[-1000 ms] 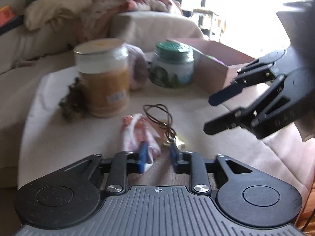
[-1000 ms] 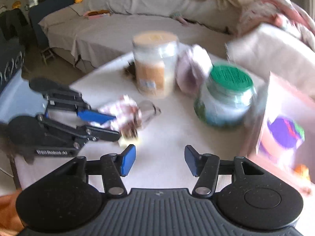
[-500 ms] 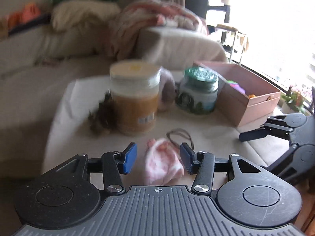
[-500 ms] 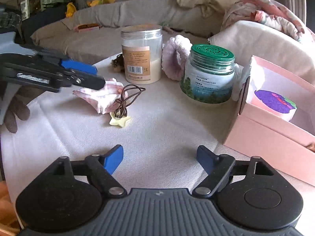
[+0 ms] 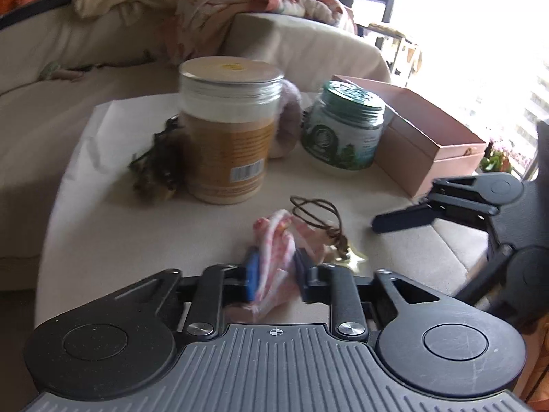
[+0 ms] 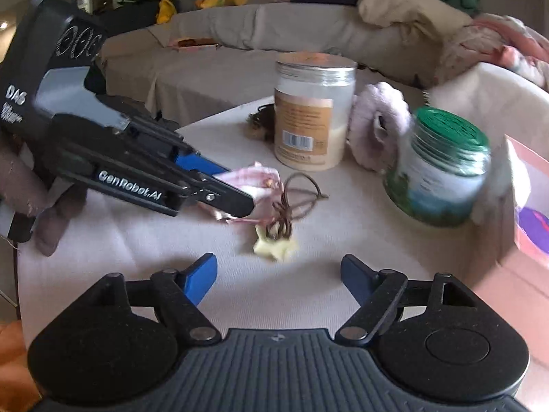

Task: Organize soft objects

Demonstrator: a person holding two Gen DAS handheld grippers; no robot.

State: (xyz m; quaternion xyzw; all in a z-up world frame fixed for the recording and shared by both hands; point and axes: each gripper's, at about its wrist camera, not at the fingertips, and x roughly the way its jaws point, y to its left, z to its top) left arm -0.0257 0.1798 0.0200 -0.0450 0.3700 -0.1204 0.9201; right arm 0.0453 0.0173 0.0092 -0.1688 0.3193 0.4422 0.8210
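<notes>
Pink cloth (image 5: 274,261): a small soft rag with pink spots. It lies on the near part of the table (image 5: 113,240), in front of the big jar.
Left gripper (image 5: 274,271): its jaws have just been closing. The blue pads now squeeze the pink cloth from both sides, so it has hold of it.
Brown cord (image 6: 295,202): a thin loop lying right beside the cloth and touching it. A little yellow star (image 6: 274,249) hangs on its end.
Right gripper (image 6: 278,278): its jaws stand wide apart with nothing between them. They have just closed a little. It hovers near the star, on the near side of the table.
Big jar (image 5: 228,130): tall with a tan label, far behind the cloth.
Green-lid jar (image 5: 345,127): to the right of the big jar.
Fluffy purple thing (image 6: 377,127): soft, tucked between the two jars.
Pink box (image 5: 435,140): open, at the far right of the table. I think soft things go in here.
What could go wrong: the cord may be caught on the cloth. If the cloth goes up, the cord and star could come along and drop off.
Also: the grip is only on one bunched part, so the cloth could slip out.
Also: the jars stand between cloth and box. A low swing could knock one over.
</notes>
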